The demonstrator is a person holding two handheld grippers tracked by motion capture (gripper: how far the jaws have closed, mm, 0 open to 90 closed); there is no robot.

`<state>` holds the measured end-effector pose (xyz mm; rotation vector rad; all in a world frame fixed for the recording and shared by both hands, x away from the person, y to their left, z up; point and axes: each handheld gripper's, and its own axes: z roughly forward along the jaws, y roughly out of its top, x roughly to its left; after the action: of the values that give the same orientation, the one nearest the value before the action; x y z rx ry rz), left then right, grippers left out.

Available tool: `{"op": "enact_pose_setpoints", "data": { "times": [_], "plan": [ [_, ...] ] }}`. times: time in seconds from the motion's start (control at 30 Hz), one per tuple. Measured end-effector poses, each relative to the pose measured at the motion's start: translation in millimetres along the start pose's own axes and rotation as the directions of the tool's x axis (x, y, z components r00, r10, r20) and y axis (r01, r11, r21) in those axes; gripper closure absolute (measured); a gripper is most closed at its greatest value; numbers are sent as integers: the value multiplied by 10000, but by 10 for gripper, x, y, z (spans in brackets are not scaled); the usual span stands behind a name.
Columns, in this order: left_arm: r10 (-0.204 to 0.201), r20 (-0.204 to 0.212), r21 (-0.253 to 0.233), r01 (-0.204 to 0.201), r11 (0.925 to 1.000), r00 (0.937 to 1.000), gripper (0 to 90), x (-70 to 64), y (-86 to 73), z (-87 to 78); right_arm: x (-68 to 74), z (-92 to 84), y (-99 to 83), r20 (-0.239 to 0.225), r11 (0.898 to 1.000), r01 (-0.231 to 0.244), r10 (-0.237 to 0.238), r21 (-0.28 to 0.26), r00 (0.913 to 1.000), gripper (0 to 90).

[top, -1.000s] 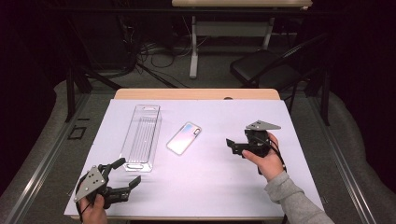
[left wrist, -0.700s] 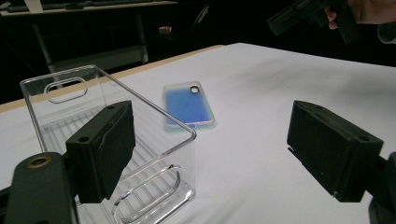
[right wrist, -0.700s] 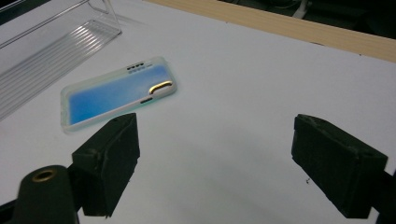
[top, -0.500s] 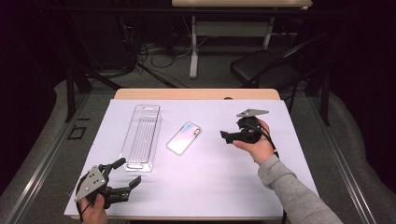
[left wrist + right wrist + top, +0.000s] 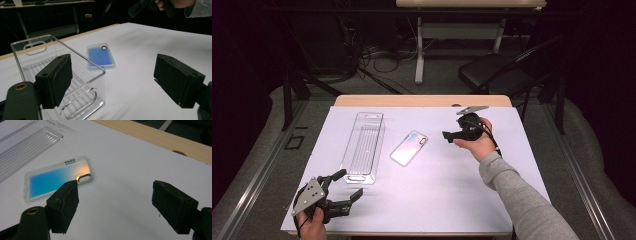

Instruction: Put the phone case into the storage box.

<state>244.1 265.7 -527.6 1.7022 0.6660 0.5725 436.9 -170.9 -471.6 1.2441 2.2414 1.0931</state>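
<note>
An iridescent blue phone case [image 5: 409, 148] lies flat mid-table, with a clear plastic box [image 5: 363, 146] lying lengthwise to its left. My right gripper [image 5: 448, 135] hovers just right of the case and points left at it. Its jaws have just been closing a little, are still open, and have nothing between them. In the right gripper view the case [image 5: 53, 178] lies beyond the left jaw of that gripper [image 5: 117, 205]. My left gripper [image 5: 349, 183] rests open at the front left, near the box's near end. From the left gripper [image 5: 116, 82] I see the box [image 5: 82, 60] and the case [image 5: 101, 56].
A white sheet [image 5: 437, 200] covers the table, and a bare wooden strip [image 5: 422, 100] runs along its far edge. A dark chair [image 5: 492, 75] and a desk frame stand on the floor beyond. The other hand's gripper [image 5: 140, 6] shows far off in the left gripper view.
The right hand has carried its gripper left and toward the far side, closer to the phone case. The left gripper has stayed in place.
</note>
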Motion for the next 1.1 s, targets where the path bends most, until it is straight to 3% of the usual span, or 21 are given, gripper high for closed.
{"op": "enact_pose_setpoints", "data": {
  "times": [0.1,0.27,0.37,1.1],
  "plan": [
    [5,3,12,-5,10000,10000,158,0,-1,1,-30,86,37,88,9993,267,-269,258,9996,218],
    [-3,21,21,3,10000,10000,158,1,-3,6,-50,211,77,-130,9995,182,-179,260,9998,237],
    [-2,15,35,2,10000,10000,158,3,-4,7,-42,281,98,-19,9982,476,-476,369,9989,243],
    [1,17,88,-1,10000,10000,158,4,-9,23,-111,588,86,160,9947,285,-302,985,9994,283]
  ]
}}
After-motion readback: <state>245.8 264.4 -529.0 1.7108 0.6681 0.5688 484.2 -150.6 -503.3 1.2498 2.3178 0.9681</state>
